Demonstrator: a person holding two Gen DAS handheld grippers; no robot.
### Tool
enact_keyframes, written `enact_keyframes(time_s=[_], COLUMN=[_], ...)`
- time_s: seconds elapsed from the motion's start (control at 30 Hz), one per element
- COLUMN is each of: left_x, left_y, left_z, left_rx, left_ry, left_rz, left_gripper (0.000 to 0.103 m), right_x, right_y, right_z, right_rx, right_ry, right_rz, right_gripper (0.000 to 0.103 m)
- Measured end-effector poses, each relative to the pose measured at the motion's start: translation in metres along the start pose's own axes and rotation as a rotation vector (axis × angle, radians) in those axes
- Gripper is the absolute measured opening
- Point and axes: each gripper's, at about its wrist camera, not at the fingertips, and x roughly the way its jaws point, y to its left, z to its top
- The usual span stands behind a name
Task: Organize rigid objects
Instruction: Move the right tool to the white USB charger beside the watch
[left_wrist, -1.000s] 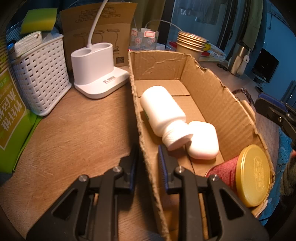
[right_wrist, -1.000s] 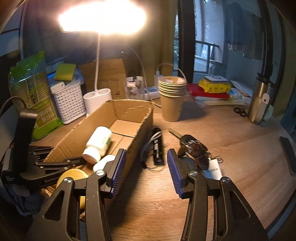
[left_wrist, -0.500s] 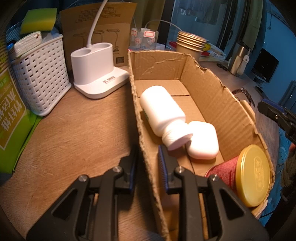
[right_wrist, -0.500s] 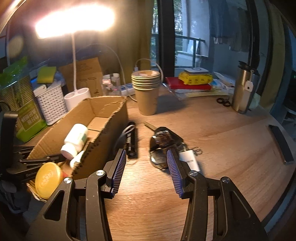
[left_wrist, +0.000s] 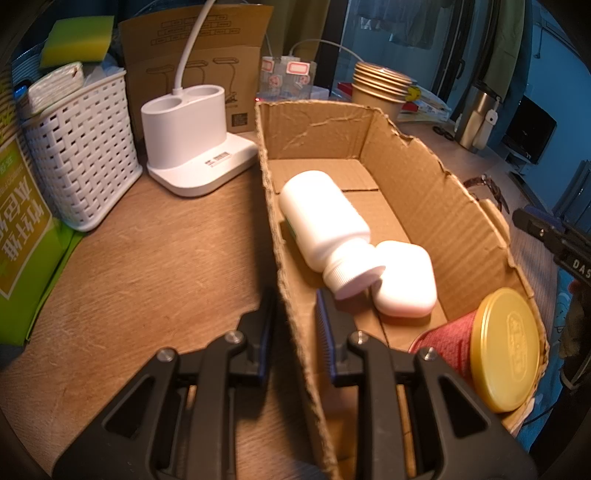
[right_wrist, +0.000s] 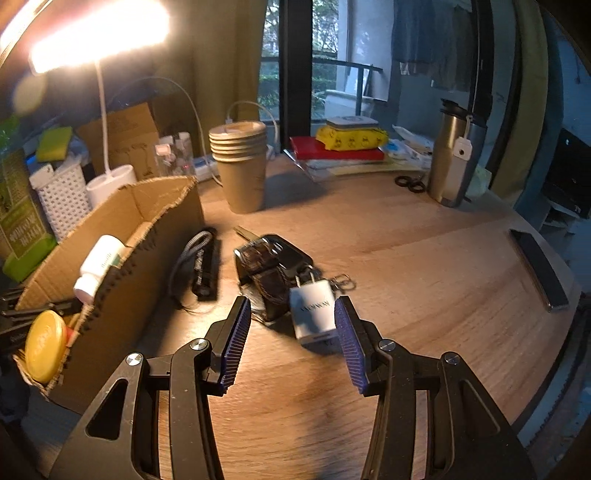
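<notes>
Clamping the near side wall of the cardboard box, the left gripper has one finger outside and one inside it. Within the box lie a white bottle on its side, a white case touching the bottle's cap, and a red tin with a gold lid at the near end. The right gripper hangs over the wooden table with its jaws apart and nothing pressed between them, a white charger plug lying just ahead of its right finger, beside a dark strap with keys and a black flashlight.
</notes>
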Motion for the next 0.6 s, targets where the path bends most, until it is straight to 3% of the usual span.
enact_keyframes(time_s=[0.17,0.27,0.6], left_x=[0.0,0.0,0.0], left_y=[0.001,0.001,0.001], left_z=[0.0,0.0,0.0], left_rx=[0.0,0.0,0.0], left_ry=[0.0,0.0,0.0], left_rz=[0.0,0.0,0.0], left_gripper=[0.024,0.024,0.024], right_x=[0.005,0.01,0.024], right_y=[-0.004,-0.003,-0.003], right_z=[-0.004,-0.006,-0.006], right_rx=[0.003,-0.001,-0.01], right_ry=[0.019,0.036,0.056], right_rz=[-0.009,-0.009,-0.045], right_gripper=[0.051,0.058,0.059])
